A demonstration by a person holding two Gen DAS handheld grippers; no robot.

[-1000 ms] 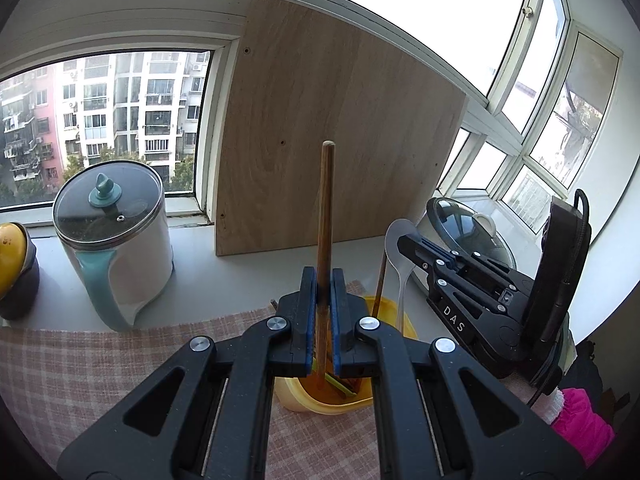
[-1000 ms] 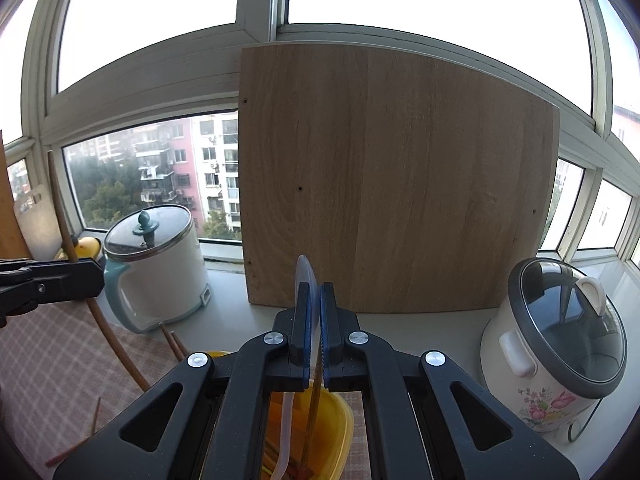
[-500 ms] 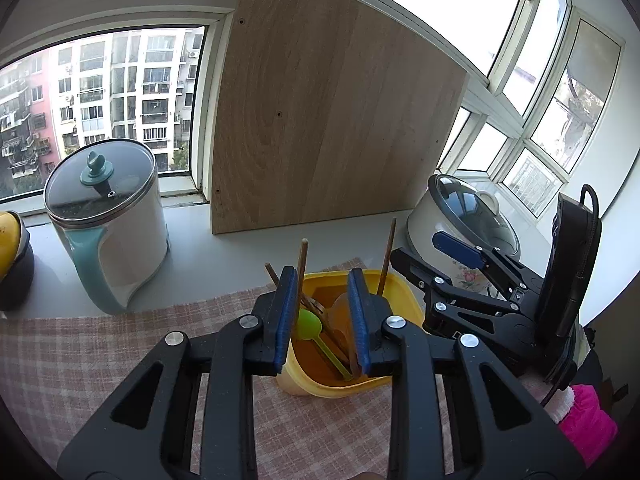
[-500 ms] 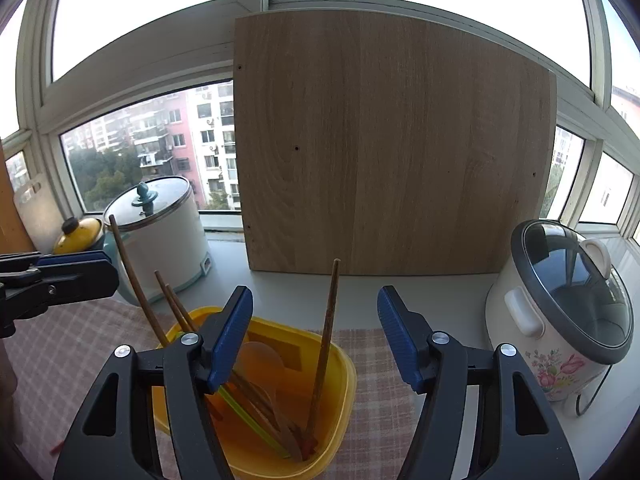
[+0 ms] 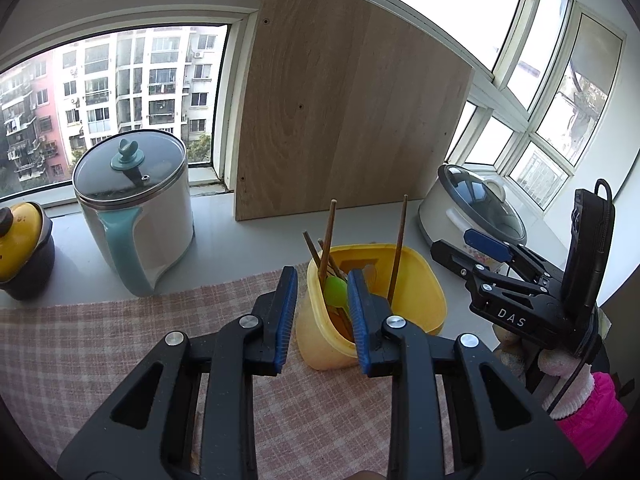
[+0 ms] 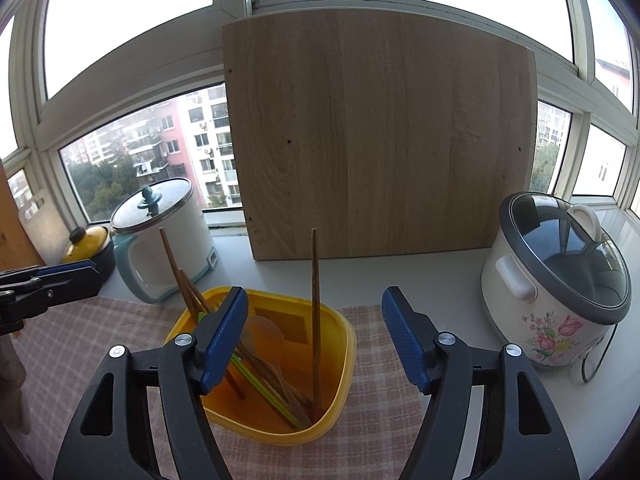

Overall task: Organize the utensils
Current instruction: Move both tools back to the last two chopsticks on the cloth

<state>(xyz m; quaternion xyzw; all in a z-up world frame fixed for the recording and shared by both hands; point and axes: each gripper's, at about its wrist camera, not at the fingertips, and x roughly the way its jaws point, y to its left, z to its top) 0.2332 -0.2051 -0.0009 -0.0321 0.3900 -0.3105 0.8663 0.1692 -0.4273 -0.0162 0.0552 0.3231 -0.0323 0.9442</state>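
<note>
Below and just ahead of both claws: yellow tub (image 6: 340,364) on checked cloth (image 5: 100,344), holding wooden chopsticks (image 6: 315,300), green spoon (image 5: 335,291), pale spoon (image 6: 266,334). Left gripper (image 5: 322,316) released, parted slightly, nothing between. Right gripper (image 6: 316,338) opening wide, empty, no pad contact. Beyond: wooden board (image 6: 380,140), rice cooker (image 6: 556,292), kettle (image 5: 136,216).

Utensil (image 6: 256,364) tips hidden behind right gripper (image 6: 314,334).

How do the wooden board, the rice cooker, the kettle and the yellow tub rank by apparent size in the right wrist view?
1. wooden board
2. rice cooker and yellow tub: alike; the tub is nearer, so unsure
3. kettle
</note>
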